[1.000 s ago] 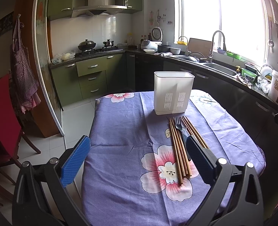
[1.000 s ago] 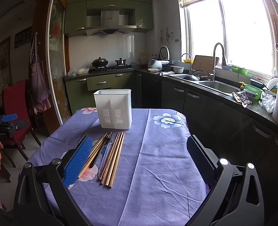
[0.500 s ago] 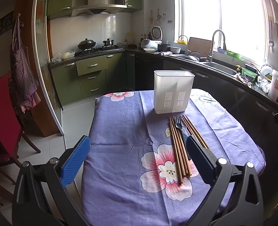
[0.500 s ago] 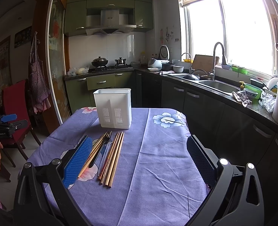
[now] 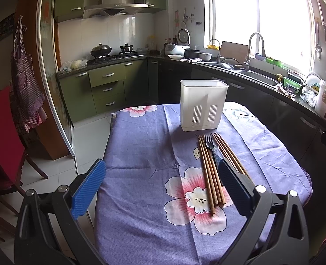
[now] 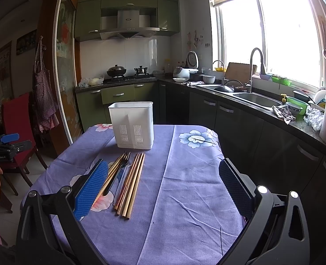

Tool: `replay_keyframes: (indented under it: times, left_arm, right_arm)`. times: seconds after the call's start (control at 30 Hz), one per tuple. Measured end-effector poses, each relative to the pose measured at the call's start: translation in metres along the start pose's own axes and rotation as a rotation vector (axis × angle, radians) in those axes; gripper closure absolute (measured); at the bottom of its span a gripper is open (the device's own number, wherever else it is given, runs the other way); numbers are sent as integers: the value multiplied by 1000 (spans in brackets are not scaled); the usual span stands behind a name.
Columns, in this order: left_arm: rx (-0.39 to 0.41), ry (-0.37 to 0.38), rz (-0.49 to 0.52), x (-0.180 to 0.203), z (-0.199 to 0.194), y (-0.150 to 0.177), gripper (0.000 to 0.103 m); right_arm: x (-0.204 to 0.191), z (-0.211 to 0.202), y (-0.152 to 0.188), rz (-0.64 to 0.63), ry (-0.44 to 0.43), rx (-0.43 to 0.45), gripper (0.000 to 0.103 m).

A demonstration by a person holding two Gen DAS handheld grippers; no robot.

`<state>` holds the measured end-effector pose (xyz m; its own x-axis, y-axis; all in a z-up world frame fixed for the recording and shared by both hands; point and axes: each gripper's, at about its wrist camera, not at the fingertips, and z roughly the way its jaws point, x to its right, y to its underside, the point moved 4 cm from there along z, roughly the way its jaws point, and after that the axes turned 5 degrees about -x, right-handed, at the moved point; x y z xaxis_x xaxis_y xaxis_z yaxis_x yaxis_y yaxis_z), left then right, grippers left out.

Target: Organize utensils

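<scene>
Left tongs [image 5: 161, 185] and right tongs [image 6: 163, 185], both spread wide and empty, are shown unchanged from a second earlier above the surface [image 5: 140, 145], where chopsticks [image 5: 209, 172] and fork [image 5: 209, 142] lie ungrasped before the white holder [image 5: 203, 105], so sorting is judged unstarted.
</scene>
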<state>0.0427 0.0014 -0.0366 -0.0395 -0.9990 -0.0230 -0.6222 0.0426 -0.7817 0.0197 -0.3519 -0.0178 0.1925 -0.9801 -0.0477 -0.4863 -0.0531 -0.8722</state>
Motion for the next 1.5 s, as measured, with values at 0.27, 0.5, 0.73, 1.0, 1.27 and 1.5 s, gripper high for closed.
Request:
replay_keyframes:
  times: [0.27, 0.5, 0.73, 1.0, 1.27, 1.5]
  left_arm:
    - [-1, 0, 0, 0, 1, 0, 6]
    - [-8, 1, 2, 0, 5, -1, 6]
    - [-81, 31, 41, 15, 28, -15, 6]
    - [-275, 113, 70, 58, 102, -35, 6]
    - [-439, 184, 64, 108, 178, -39, 13]
    - [-576, 172, 50, 127, 227, -30, 44]
  right_arm:
    - [0, 3, 0, 1, 2, -7, 4]
    - [0, 7, 1, 3, 2, -17, 4]
    - [4, 39, -3, -28, 12, -142, 4]
    - [27, 117, -12, -16, 31, -305, 4]
    - [28, 157, -25, -28, 3, -342, 4]
    - [26, 170, -26, -45, -12, -359, 4]
